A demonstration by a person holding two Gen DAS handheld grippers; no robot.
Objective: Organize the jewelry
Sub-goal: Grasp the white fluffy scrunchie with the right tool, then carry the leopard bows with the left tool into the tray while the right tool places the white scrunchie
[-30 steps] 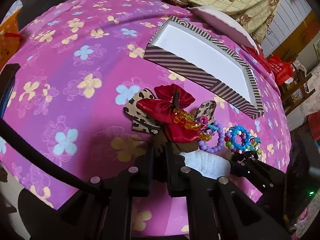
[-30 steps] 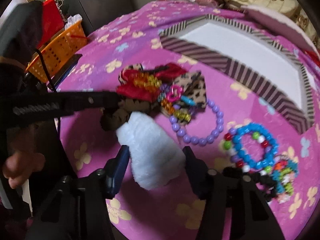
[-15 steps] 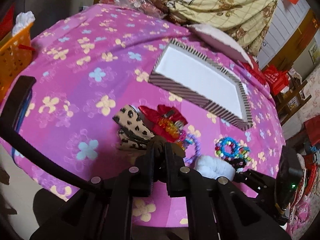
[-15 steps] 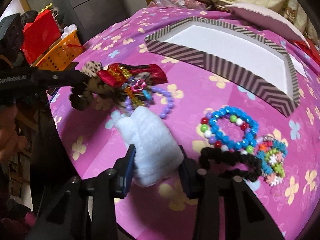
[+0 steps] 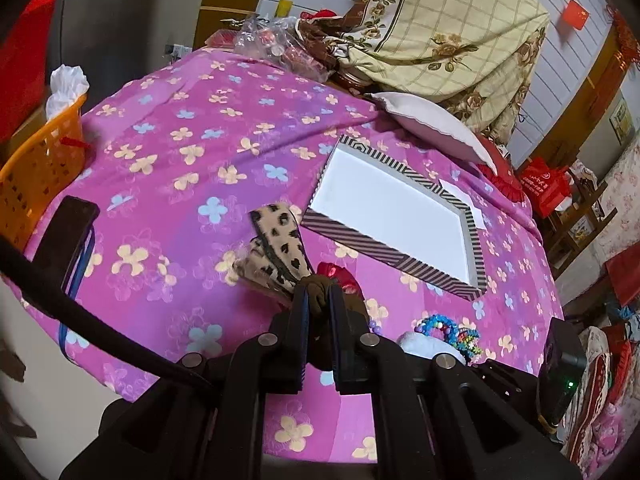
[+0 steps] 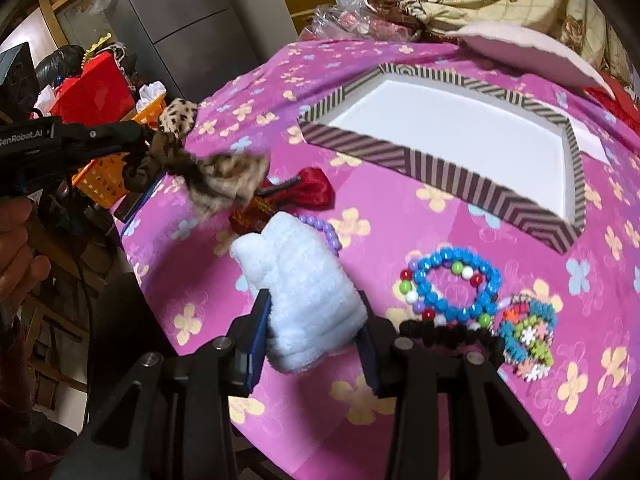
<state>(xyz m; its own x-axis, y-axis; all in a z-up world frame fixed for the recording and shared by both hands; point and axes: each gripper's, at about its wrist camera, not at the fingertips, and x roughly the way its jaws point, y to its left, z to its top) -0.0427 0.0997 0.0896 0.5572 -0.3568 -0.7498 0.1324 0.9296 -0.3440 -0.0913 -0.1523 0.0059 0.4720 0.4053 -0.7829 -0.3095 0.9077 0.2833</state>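
Both grippers are matte black plastic: the left gripper (image 5: 319, 304) has silver round screws and a thick black cable trailing off. The right gripper (image 6: 312, 320) has blue-edged finger pads (image 6: 259, 328), and white lettering marks the left one's side.

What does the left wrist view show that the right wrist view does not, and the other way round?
Only the left wrist view: the left gripper from behind, shut on the leopard bow, and a dark phone-like object at the table edge.

Only the right wrist view: the white fluffy item gripped by the right gripper, the black bracelet, and a hand.

Both: the striped box, empty, the red bow, the blue bead bracelet and the orange basket.
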